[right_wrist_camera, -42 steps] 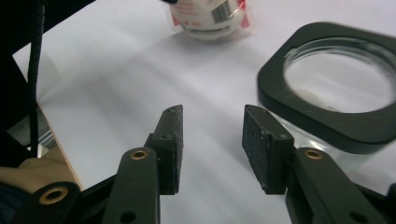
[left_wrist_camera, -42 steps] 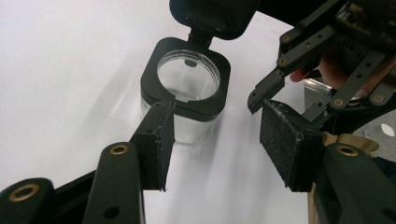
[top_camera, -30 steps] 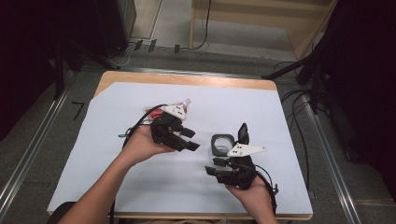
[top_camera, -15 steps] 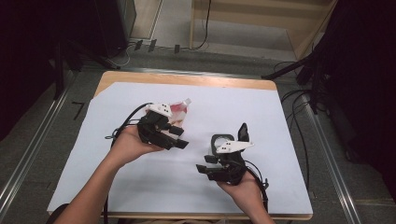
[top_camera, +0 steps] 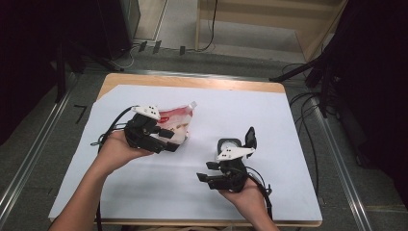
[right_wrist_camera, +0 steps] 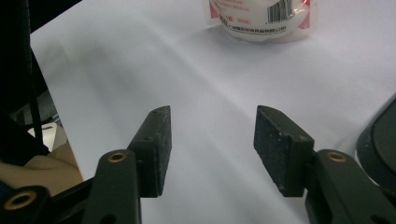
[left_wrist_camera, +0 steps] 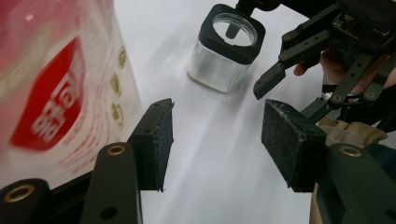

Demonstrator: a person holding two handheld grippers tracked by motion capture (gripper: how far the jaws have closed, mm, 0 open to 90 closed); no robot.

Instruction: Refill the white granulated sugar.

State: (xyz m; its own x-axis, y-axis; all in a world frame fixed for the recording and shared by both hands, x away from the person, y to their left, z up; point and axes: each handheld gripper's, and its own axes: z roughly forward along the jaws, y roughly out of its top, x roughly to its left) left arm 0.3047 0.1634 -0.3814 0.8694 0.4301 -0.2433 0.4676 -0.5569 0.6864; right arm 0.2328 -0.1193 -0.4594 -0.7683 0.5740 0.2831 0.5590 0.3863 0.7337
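Clear jar [left_wrist_camera: 225, 49], black square collar, lid apparently off; left gripper [left_wrist_camera: 217, 140] and right gripper [right_wrist_camera: 212, 149] fingers apart, right's just widened.

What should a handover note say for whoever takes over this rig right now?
Left hand-held gripper: open, nothing between the pads, right beside the red-and-white bag.
Right hand-held gripper: open, its jaws have just been opening, nothing between them; it sits next to the clear jar.
Bag: on the white sheet, left of centre.
Jar: upright on the sheet, black rim, its lid flipped open.
Done: jar opened and let go.
Left: likely to pick up the bag and fill the jar; neither thing is held.
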